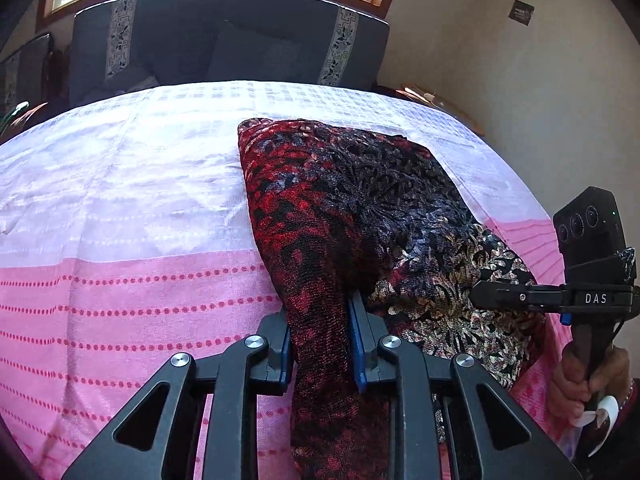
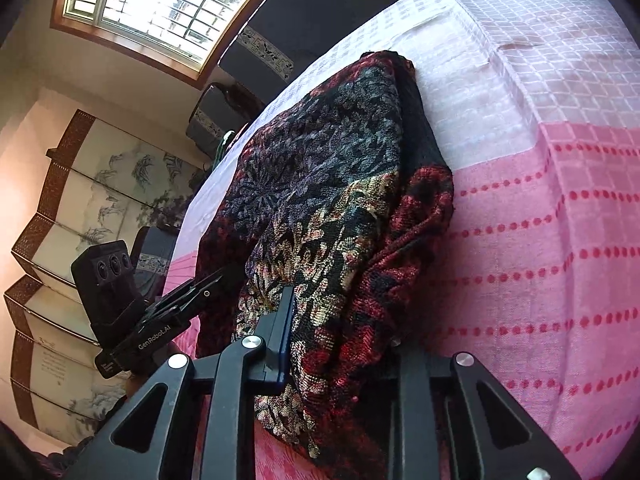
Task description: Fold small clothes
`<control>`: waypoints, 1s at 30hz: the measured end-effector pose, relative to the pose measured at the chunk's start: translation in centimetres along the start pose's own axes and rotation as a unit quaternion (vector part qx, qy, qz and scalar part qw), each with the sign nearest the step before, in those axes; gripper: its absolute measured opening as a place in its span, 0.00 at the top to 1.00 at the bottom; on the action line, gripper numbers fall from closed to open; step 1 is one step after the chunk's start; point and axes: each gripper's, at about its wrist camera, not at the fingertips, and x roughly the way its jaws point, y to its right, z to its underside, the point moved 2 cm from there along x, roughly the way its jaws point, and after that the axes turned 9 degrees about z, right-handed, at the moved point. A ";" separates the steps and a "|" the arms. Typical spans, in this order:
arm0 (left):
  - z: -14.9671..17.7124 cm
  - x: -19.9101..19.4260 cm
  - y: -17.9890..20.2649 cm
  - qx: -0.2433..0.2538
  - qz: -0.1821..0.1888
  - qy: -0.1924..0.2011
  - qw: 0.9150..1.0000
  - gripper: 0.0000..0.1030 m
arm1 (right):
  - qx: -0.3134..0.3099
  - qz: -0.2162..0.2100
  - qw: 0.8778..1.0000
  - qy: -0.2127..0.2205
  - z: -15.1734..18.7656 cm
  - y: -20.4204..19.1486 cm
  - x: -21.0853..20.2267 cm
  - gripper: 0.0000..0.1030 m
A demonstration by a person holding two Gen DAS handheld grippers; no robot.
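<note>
Garment (image 1: 344, 216), nubby red-black floral knit, lies bunched on the pink-white cloth (image 1: 120, 208); both grippers (image 1: 320, 344) (image 2: 344, 344) pinch it. Only the right view shows a folding screen (image 2: 80, 200).

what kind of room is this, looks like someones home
Most likely a home living room: a dark sofa with patterned trim under a barred window, a painted folding screen, and a table under a pink and white cloth where both grippers hold a patterned garment.
</note>
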 end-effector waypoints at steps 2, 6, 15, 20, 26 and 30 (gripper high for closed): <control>0.2 -0.2 0.0 0.002 -0.006 0.001 1.000 0.78 | 0.002 -0.001 1.000 -0.001 -0.1 -0.2 0.3 0.78; 0.6 -0.8 0.1 0.008 -0.018 0.002 1.000 0.80 | 0.005 -0.003 1.000 -0.002 0.1 -0.6 0.7 0.78; 1.9 -2.5 -0.5 0.001 -0.021 0.008 1.000 0.85 | -0.003 -0.005 1.000 -0.005 -0.2 -1.5 1.5 0.79; 2.0 -3.1 -1.1 -0.015 -0.015 0.007 1.000 0.85 | -0.009 -0.009 1.000 -0.007 0.0 -2.4 1.9 0.79; 1.8 -3.1 -1.2 -0.008 -0.016 0.001 1.000 0.86 | -0.017 -0.010 1.000 -0.008 0.7 -2.8 2.4 0.80; 1.4 -3.1 -1.8 -0.031 -0.003 0.004 1.000 0.87 | -0.006 -0.013 1.000 -0.013 0.5 -2.8 2.9 0.81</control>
